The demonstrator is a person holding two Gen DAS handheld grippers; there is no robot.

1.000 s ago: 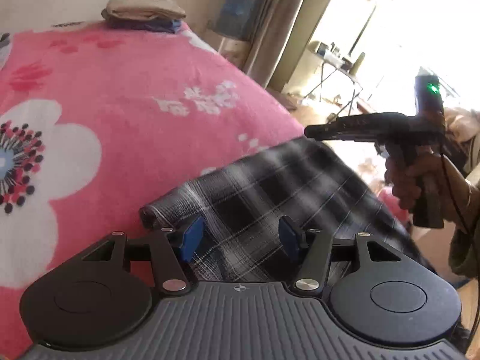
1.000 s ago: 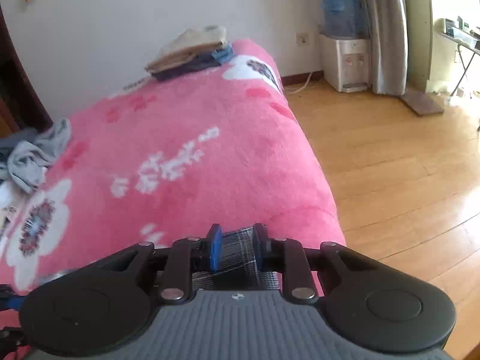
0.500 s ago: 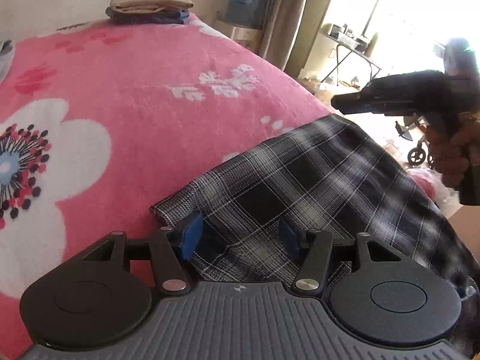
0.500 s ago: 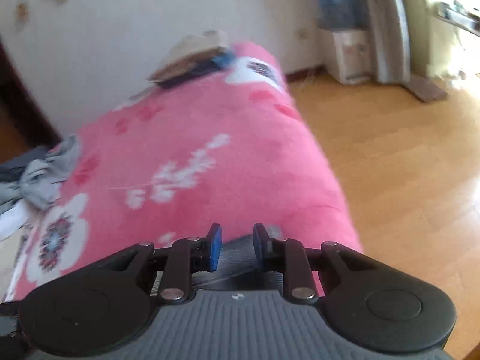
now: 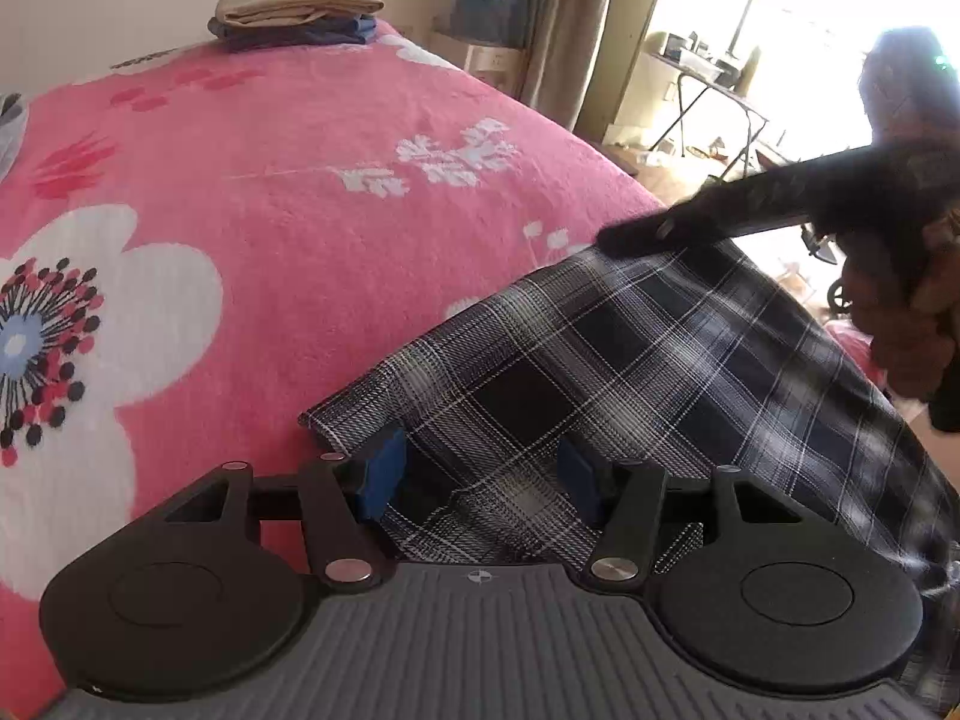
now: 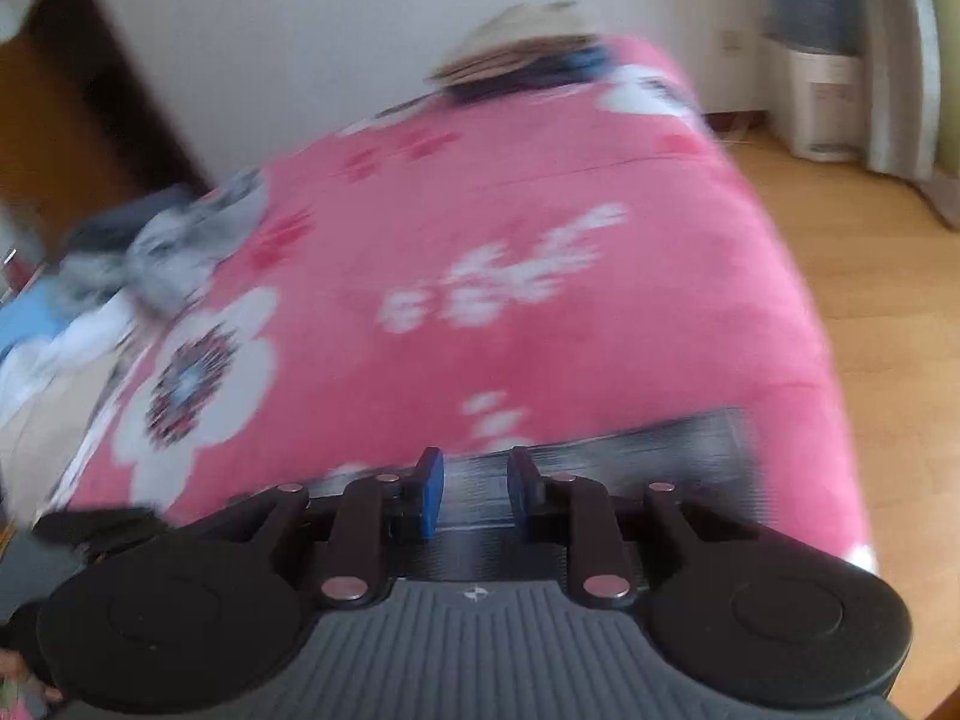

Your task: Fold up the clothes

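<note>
Your plaid garment (image 5: 630, 372) lies at the near edge of the bed (image 5: 312, 198), spread over the pink flowered blanket and hanging off toward you. In the left wrist view its near-left corner sits just in front of the left gripper (image 5: 480, 474).

Left gripper: the jaws stand apart with plaid cloth lying between them. The blue pads (image 5: 381, 477) do not visibly press on the fabric, so I record this grip as released.

Right gripper (image 6: 471, 495): the jaws are narrow, with a band of the plaid cloth running between them. The right wrist view is blurred, but the fabric fills the gap from pad to pad and I record it as clenched on the plaid garment. In the left wrist view the same tool reaches in from the right, its tip at the far edge of the garment, with your hand (image 5: 912, 324) on its grip.

Other items: a folded stack of clothes (image 5: 297, 12) rests at the far end of the bed, against the wall. A heap of unfolded clothes (image 6: 150, 252) lies at the left side of the bed in the right wrist view. The wooden floor (image 6: 870, 276) shows to the right of the bed.
</note>
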